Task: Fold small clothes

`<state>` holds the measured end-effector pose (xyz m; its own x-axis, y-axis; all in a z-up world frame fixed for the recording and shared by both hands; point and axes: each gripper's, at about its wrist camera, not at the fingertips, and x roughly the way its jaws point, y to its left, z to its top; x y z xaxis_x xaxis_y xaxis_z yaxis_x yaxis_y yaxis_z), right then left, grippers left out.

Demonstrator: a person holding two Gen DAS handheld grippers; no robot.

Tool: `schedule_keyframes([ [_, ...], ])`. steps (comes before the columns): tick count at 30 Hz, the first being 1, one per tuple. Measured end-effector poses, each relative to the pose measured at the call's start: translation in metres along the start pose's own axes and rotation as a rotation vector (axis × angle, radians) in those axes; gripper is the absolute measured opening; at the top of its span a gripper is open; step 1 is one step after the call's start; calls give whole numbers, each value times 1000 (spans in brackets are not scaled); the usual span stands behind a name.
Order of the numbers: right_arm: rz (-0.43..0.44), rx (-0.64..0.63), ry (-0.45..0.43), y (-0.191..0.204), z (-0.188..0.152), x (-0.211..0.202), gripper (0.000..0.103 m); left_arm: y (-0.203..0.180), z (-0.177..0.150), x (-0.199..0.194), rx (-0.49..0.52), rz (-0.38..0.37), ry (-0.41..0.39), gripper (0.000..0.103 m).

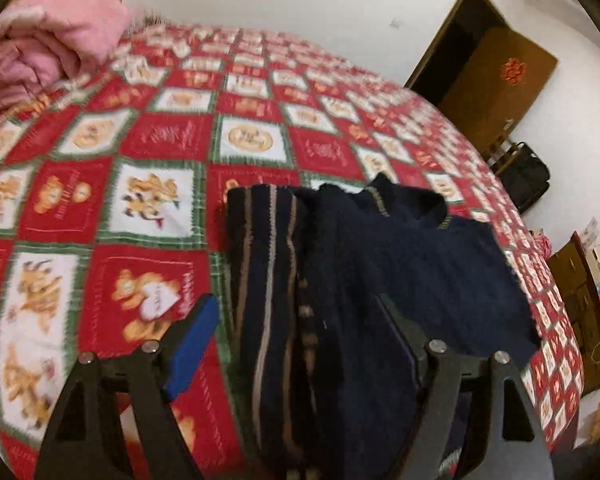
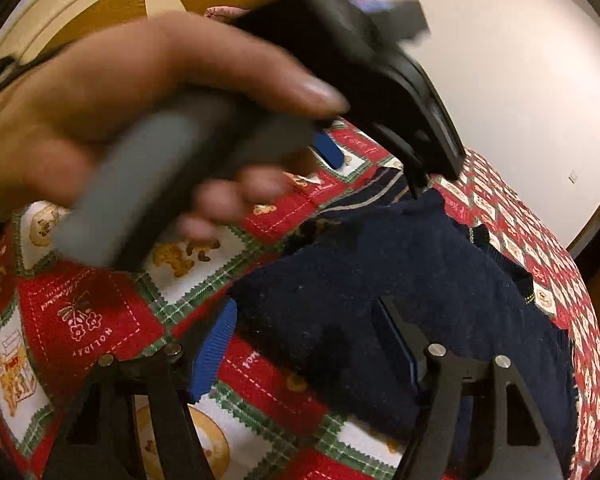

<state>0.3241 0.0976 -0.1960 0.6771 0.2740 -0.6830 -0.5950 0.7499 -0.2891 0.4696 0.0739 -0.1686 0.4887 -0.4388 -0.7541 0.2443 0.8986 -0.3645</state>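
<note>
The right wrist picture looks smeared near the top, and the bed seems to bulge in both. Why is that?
Right wrist view: the hand and the grey handle it grips are motion-blurred, while the sweater below stays fairly sharp. Left wrist view: the quilt is softly blurred throughout. Both views: the fisheye lens bends the bed into a dome and darkens the corners.

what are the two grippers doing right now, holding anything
left gripper: jaws open, holding nothing, over the sweater
right gripper: jaws open, holding nothing
</note>
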Motion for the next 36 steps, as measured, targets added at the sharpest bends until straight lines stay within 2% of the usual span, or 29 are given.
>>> schedule_keyframes([
  [4, 1, -24, 3, 7, -1, 8, 70, -7, 17, 25, 47, 45, 40, 80],
  [6, 14, -21, 17, 8, -2, 11, 60, -9, 20, 37, 64, 64, 76, 80],
  [8, 10, -17, 28, 8, -2, 15, 58, -9, 21, 49, 84, 100, 114, 80],
  [9, 15, -15, 35, 7, -1, 17, 54, -6, 22, 53, 80, 111, 128, 80],
  [12, 4, -1, 46, 5, 1, 23, 48, 9, 25, 58, 29, 67, 141, 77],
  [14, 8, 3, 50, 4, 4, 28, 39, 14, 26, 56, 13, 23, 137, 63],
  [15, 1, -2, 48, 5, 5, 29, 30, 16, 26, 55, 4, -14, 141, 51],
  [16, -2, -4, 45, 6, 5, 29, 26, 17, 25, 54, -2, -37, 139, 37],
  [17, -4, -3, 41, 5, 5, 29, 20, 16, 25, 51, -1, -52, 135, 27],
  [18, -9, -2, 37, 5, 6, 28, 17, 15, 24, 48, 1, -78, 133, 22],
  [25, -8, 42, -4, -3, 2, 7, 14, 23, 25, 40, -74, -83, 114, 19],
  [29, 10, 64, -6, -7, -3, 4, 12, 20, 25, 41, -73, -68, 108, 19],
  [36, 40, 128, -60, -35, -3, -8, 11, 11, 33, 32, -70, -69, 82, 17],
])
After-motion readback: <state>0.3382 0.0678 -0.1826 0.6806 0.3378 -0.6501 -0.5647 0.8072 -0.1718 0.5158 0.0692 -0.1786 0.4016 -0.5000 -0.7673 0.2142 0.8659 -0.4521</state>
